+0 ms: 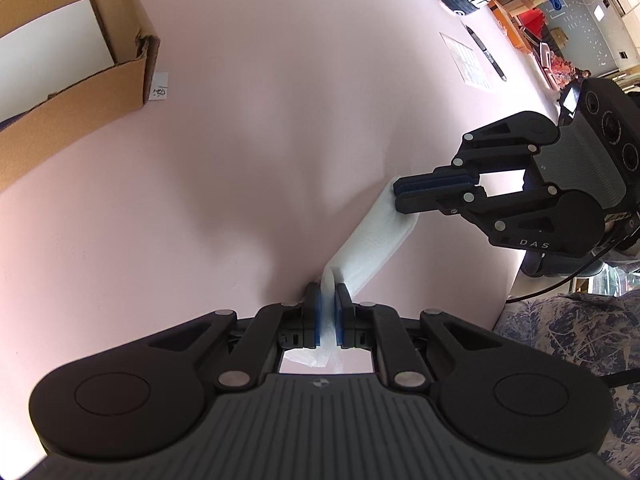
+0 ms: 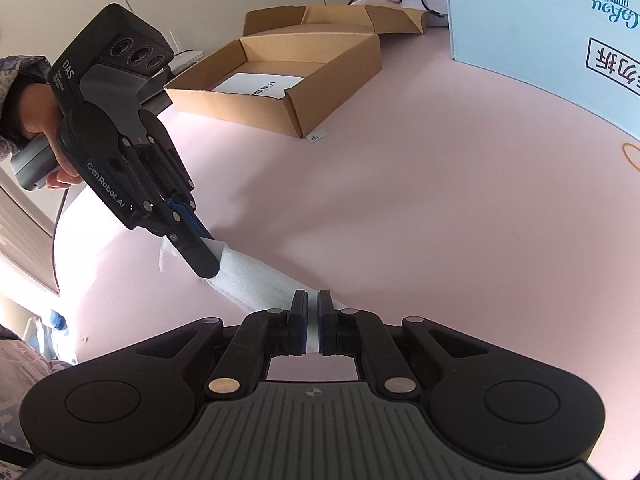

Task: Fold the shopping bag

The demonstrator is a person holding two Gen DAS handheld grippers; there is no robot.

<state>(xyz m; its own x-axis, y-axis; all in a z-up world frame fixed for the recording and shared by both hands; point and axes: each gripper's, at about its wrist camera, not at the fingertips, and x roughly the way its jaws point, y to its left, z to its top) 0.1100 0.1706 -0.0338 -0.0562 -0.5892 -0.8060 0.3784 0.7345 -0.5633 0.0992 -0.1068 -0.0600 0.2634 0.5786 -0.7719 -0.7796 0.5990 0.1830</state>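
The white shopping bag (image 1: 372, 240) is folded into a narrow strip and stretched just over the pink table (image 1: 240, 160). My left gripper (image 1: 328, 300) is shut on one end of it, and a crumpled tail pokes out behind the pads. My right gripper (image 1: 400, 194) is shut on the other end, its blue pads pressed together. In the right wrist view the bag (image 2: 256, 280) runs from the left gripper (image 2: 210, 258), held by a hand (image 2: 44, 128), down to my right gripper (image 2: 313, 304). The right fingers hide the very end of the strip.
An open cardboard box (image 1: 80, 80) sits at the far left, also visible as the cardboard box (image 2: 280, 80) with a white sheet inside. A pen (image 1: 486, 54) and paper (image 1: 466, 60) lie at the far right. A light blue carton (image 2: 540, 40) stands at the back. The table edge (image 1: 508, 296) is close.
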